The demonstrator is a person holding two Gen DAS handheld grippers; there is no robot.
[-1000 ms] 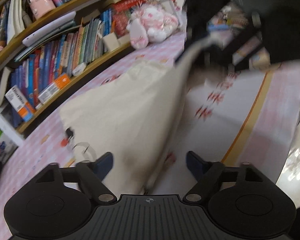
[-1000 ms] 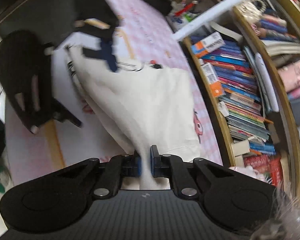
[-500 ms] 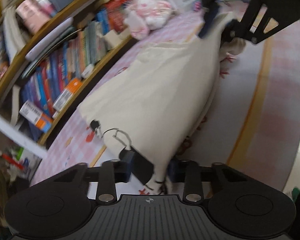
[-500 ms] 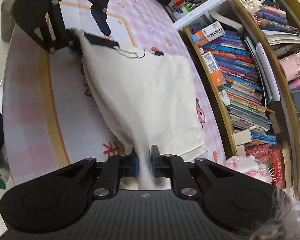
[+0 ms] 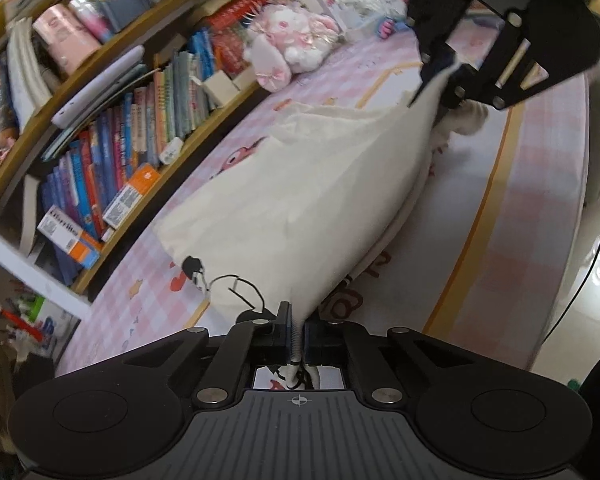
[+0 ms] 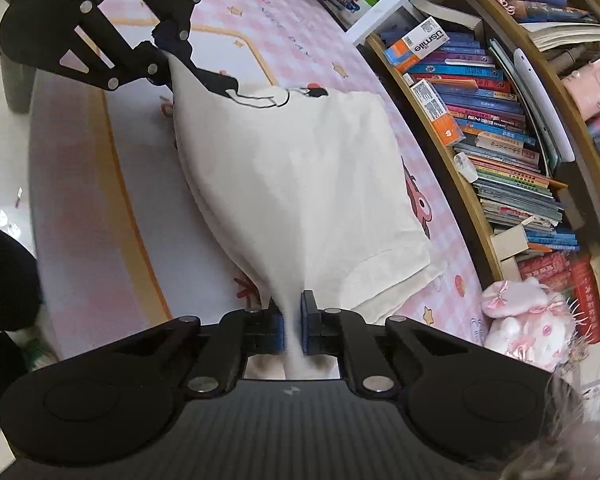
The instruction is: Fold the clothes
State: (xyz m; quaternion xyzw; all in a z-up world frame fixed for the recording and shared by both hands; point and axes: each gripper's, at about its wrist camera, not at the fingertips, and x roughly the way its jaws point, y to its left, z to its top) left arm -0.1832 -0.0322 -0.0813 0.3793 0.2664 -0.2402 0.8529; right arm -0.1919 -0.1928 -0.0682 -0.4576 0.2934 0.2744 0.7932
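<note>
A cream white garment (image 5: 300, 184) with a black line print near one end is stretched between my two grippers above a pink checked table (image 5: 540, 200); its far edge rests on the cloth. It also shows in the right wrist view (image 6: 300, 176). My left gripper (image 5: 297, 330) is shut on one end of the garment's near edge. My right gripper (image 6: 291, 326) is shut on the other end. Each gripper shows in the other's view: the right gripper (image 5: 440, 76) and the left gripper (image 6: 168, 54).
A curved wooden bookshelf (image 5: 112, 128) full of books runs along the table's far side, also in the right wrist view (image 6: 500, 128). A pink plush toy (image 5: 292, 48) sits by the shelf. The table edge and floor (image 5: 596, 280) lie on the near side.
My left gripper was open beside the garment, then closed on its edge. The fabric is now pulled taut between both grippers. My right gripper has stayed shut on its end.
</note>
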